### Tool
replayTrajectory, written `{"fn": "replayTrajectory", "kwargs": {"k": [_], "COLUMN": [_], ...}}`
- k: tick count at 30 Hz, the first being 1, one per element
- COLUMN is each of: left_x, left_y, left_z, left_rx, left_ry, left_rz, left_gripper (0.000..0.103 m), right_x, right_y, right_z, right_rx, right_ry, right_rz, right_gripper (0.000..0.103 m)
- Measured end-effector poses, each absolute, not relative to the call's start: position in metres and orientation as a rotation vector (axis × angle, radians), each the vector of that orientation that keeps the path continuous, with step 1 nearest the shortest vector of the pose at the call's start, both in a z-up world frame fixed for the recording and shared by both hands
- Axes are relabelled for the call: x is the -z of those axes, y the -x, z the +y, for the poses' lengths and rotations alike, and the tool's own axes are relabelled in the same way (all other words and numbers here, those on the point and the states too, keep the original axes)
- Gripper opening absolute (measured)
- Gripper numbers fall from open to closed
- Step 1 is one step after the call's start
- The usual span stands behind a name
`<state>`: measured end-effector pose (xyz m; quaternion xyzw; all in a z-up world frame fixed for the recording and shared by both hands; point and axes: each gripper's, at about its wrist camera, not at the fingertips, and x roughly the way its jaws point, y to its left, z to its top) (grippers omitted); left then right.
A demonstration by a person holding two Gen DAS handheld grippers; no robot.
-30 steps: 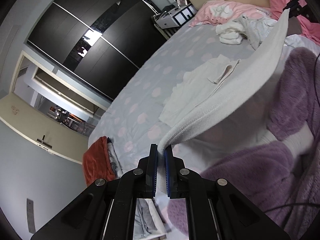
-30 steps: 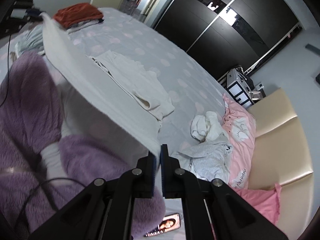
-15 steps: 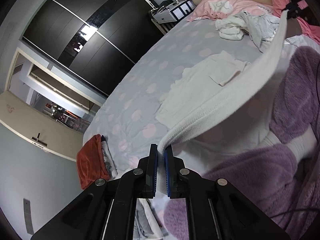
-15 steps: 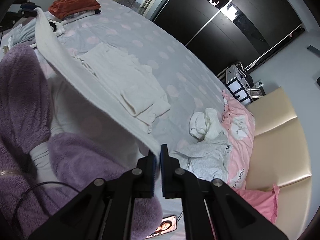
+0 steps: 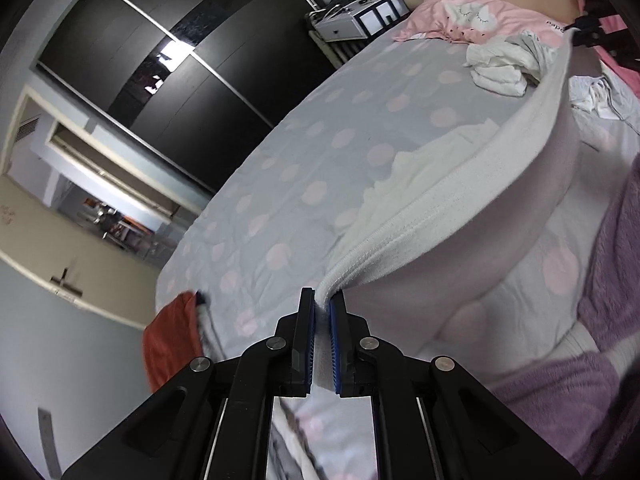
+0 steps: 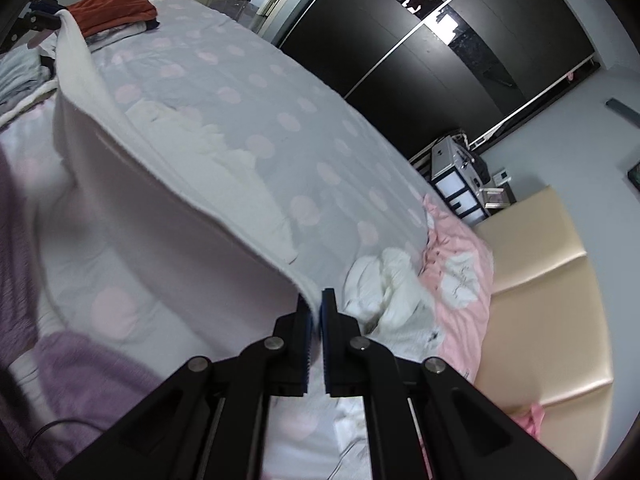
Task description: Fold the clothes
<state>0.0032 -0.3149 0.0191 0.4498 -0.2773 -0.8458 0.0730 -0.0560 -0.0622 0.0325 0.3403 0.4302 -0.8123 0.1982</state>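
Observation:
A white fleecy garment (image 5: 472,192) is stretched taut above the bed between both grippers. My left gripper (image 5: 322,300) is shut on one corner of its edge; the far corner runs up to the right gripper (image 5: 588,34) at the top right of that view. In the right wrist view my right gripper (image 6: 315,300) is shut on the garment (image 6: 168,184), whose other corner reaches the left gripper (image 6: 38,22) at the top left. Part of the garment still lies crumpled on the bedspread (image 5: 304,152) beyond the lifted edge.
A folded orange garment (image 5: 172,340) tops a pile at the bed's foot. Crumpled white and grey clothes (image 5: 504,60) lie near the pink pillow (image 5: 468,12). A purple fluffy sleeve (image 5: 560,392) is below the cloth. Black wardrobe doors (image 5: 168,60) and a bedside cabinet (image 6: 456,176) stand beyond.
Both grippers have carried the stretched white garment forward over the bed; its lifted edge now covers more of the part lying on the bedspread. Both stay shut on it.

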Motion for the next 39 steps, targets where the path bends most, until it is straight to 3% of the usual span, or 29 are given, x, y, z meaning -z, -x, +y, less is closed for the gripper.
{"fn": "replayTrajectory", "kwargs": {"k": [9, 26, 34, 36, 39], "left_x": [0.029, 0.195, 0.216, 0.215, 0.206], "left_y": [0.093, 0.229, 0.237, 0.237, 0.235], "left_z": [-0.365, -0.443, -0.453, -0.456, -0.464], "left_rx": [2.515, 2.456, 2.49, 2.483, 2.483], "left_ry": [-1.553, -1.869, -1.828, -1.799, -1.727], "left_rz": [-0.712, -0.372, -0.243, -0.213, -0.108], "left_gripper": [0.008, 0.008, 0.018, 0.03, 0.034], "right_x": [0.009, 0.18, 0.206, 0.206, 0.205], "right_y": [0.157, 0.323, 0.334, 0.336, 0.339], "right_z": [-0.103, -0.151, -0.15, -0.148, -0.147], "right_rx": [2.259, 2.132, 2.108, 2.117, 2.14], "right_ry": [-1.009, -1.3, -1.334, -1.358, -1.398], "right_rz": [1.154, 0.889, 0.808, 0.771, 0.756], "right_gripper": [0.004, 0.004, 0.005, 0.005, 0.016]}}
